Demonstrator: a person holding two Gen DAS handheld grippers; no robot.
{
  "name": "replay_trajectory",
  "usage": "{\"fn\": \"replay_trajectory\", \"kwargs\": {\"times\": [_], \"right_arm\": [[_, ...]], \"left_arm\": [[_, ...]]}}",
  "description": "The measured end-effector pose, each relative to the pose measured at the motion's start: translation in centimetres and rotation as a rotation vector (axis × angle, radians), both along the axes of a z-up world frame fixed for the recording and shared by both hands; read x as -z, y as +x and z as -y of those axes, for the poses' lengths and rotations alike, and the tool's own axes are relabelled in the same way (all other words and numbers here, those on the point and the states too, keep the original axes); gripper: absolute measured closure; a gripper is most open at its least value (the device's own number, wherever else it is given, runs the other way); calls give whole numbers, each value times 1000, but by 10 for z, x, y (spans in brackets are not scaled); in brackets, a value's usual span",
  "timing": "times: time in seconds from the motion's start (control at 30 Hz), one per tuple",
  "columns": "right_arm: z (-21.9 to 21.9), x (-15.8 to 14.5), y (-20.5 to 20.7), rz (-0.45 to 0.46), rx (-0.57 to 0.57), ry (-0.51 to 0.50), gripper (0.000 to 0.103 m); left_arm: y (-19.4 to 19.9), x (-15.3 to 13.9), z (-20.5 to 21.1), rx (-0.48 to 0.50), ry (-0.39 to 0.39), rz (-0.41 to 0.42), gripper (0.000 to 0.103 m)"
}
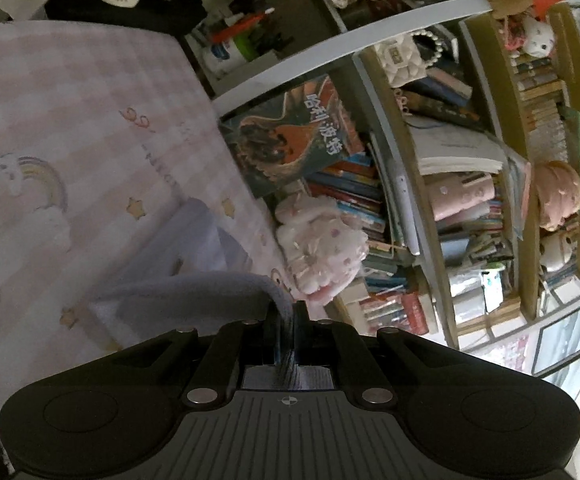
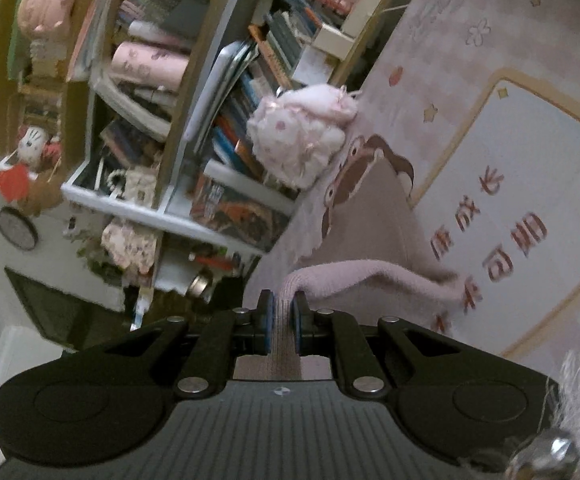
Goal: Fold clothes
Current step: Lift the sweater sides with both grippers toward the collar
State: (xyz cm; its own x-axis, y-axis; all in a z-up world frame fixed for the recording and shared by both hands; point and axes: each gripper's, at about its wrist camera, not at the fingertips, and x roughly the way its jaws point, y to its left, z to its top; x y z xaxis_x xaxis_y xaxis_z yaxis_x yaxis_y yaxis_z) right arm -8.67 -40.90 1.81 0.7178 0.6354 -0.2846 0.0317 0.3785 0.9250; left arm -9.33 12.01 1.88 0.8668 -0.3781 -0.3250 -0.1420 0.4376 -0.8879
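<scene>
Left wrist view: left gripper (image 1: 286,320) is closed down tight on a ribbed edge of the garment (image 1: 194,284). Cloth runs out of the fingers (image 1: 301,322), arcs left and drapes down onto the bed sheet (image 1: 70,112) ahead. Knit looks lavender-grey here. Pink plush toy (image 1: 321,248) sits just right of the fingers at the bed edge, bookshelf (image 1: 469,184) beyond it.

Right wrist view: right gripper (image 2: 284,316) is likewise clamped narrow on a ribbed band of the same garment (image 2: 377,276), pinkish in this view. Fabric trails right from the fingers (image 2: 266,320) and hangs over the printed sheet. Plush toy (image 2: 301,132) is ahead and slightly above the fingers.

Likely step: both corners lifted, carrying the edge over for a fold. To do it well: keep both grips level and the edge taut between them, lay down onto the sheet without dragging, and stay off the plush toy. Release only once the edges line up.
</scene>
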Motion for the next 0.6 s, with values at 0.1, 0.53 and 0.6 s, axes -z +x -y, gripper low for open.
{"fn": "replay_trajectory", "kwargs": {"times": [0.1, 0.53, 0.6], "right_arm": [[-2, 5, 19, -22, 30, 1, 94], [-17, 36, 101, -148, 142, -51, 94], [-18, 42, 110, -175, 151, -63, 94]], "left_arm": [[24, 5, -3, 8, -5, -15, 99], [118, 31, -5, 77, 67, -138, 99], [127, 36, -4, 90, 80, -163, 99]]}}
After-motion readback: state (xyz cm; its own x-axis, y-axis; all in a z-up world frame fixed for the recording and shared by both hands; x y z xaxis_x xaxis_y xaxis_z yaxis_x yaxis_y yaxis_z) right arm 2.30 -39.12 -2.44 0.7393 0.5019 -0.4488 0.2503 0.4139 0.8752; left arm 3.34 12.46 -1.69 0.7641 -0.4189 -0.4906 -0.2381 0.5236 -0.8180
